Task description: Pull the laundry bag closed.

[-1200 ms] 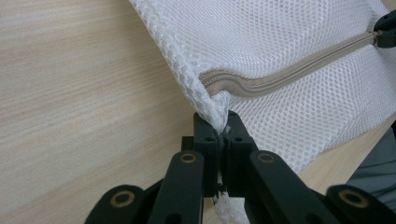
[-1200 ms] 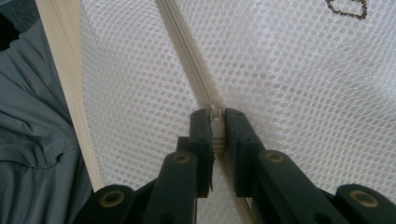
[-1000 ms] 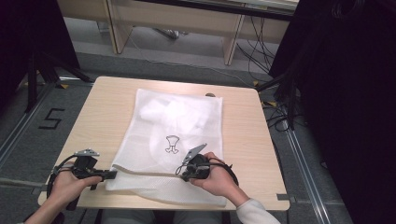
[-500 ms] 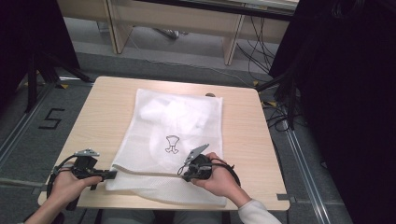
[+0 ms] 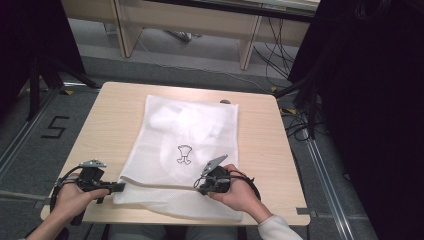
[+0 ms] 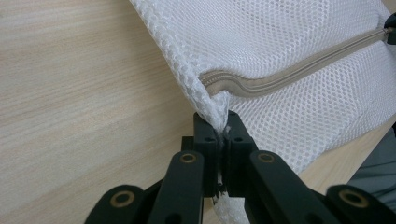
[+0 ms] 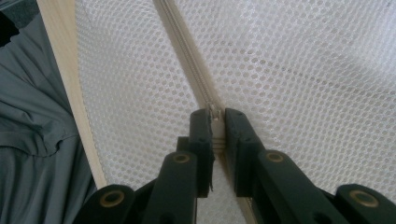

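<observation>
The worktop [image 5: 115, 107] is carrying a white mesh laundry bag [image 5: 192, 132], which is lying flat across its middle with the zipper [image 6: 299, 70] edge nearest the person. Nothing is changing against the pictures from a second ago: both hands are staying put, so the zipper is not yet travelling. The left claw [image 6: 219, 135] is clenching the bag's corner beside the zipper's end, anchoring it. The right claw [image 7: 215, 122] is pinching the zipper pull [image 7: 215, 112], probably ready to slide it.

White honeycomb-mesh bag [image 5: 185, 145], beige zipper [image 6: 280, 77]
</observation>
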Action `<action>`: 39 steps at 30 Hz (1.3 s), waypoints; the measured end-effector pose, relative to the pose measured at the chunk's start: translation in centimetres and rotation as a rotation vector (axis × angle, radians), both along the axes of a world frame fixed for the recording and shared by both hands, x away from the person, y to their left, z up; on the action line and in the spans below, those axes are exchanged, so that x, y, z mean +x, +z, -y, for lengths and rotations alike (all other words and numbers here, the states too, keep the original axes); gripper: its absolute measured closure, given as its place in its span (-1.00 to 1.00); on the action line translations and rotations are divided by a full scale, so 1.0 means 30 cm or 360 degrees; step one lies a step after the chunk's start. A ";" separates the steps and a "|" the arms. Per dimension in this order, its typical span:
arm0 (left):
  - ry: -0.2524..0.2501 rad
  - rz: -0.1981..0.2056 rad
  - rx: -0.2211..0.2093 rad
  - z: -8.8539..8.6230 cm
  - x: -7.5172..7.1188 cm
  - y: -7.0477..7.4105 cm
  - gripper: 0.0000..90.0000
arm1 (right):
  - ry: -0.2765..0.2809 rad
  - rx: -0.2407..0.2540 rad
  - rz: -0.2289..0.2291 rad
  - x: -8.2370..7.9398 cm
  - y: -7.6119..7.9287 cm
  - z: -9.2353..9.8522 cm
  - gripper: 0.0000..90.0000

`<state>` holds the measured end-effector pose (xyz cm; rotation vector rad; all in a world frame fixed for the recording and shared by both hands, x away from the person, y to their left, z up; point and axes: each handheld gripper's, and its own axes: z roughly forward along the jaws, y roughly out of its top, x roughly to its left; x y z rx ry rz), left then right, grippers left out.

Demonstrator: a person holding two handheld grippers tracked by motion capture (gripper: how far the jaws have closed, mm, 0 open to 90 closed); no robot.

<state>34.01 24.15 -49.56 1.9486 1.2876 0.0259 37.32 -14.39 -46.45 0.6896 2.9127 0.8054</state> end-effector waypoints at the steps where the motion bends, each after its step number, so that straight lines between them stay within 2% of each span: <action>1: 0.0003 0.0002 0.0000 0.001 0.000 -0.001 0.92 | -0.0004 0.0002 -0.0009 -0.001 0.000 0.002 0.84; 21: 0.0000 0.0002 0.0004 -0.001 0.000 0.000 0.92 | -0.0051 0.0011 -0.0017 -0.009 0.001 0.055 0.84; 22: -0.0032 -0.0002 0.0032 -0.007 0.001 0.002 0.92 | -0.0042 0.0019 -0.0028 -0.007 0.001 0.057 0.84; 24: -0.0046 -0.0003 0.0046 -0.010 0.002 0.003 0.92 | -0.0040 0.0016 -0.0013 -0.006 -0.001 0.061 0.84; 25: -0.0030 -0.0001 0.0033 -0.007 0.001 0.002 0.92 | -0.0051 0.0015 -0.0011 -0.008 -0.001 0.062 0.84; 26: -0.0056 -0.0011 0.0047 -0.011 0.002 0.004 0.92 | -0.0088 0.0003 -0.0027 -0.014 0.003 0.064 0.84; 27: -0.0063 -0.0026 0.0061 -0.013 0.003 0.007 0.92 | -0.0083 0.0011 -0.0026 -0.012 0.004 0.067 0.84; 29: -0.0043 -0.0002 0.0044 -0.010 0.002 0.003 0.92 | -0.0078 0.0004 -0.0019 -0.013 0.004 0.070 0.84; 30: -0.0060 -0.0022 0.0053 -0.012 0.003 0.007 0.92 | -0.0064 0.0011 -0.0004 -0.010 0.003 0.073 0.84; 32: -0.0050 -0.0006 0.0042 -0.011 0.002 0.004 0.92 | -0.0065 0.0016 -0.0016 -0.010 0.003 0.076 0.84; 34: -0.0065 -0.0028 0.0058 -0.014 0.003 0.008 0.92 | -0.0074 0.0014 -0.0003 -0.013 0.004 0.081 0.84; 35: -0.0043 -0.0002 0.0040 -0.010 0.002 0.003 0.92 | -0.0067 0.0015 -0.0021 -0.013 0.004 0.083 0.84; 36: -0.0045 -0.0003 0.0048 -0.010 0.002 0.004 0.92 | -0.0074 0.0016 -0.0003 -0.013 0.005 0.086 0.84; 39: -0.0063 -0.0025 0.0055 -0.014 0.003 0.007 0.92 | -0.0081 0.0014 -0.0015 -0.016 0.004 0.092 0.84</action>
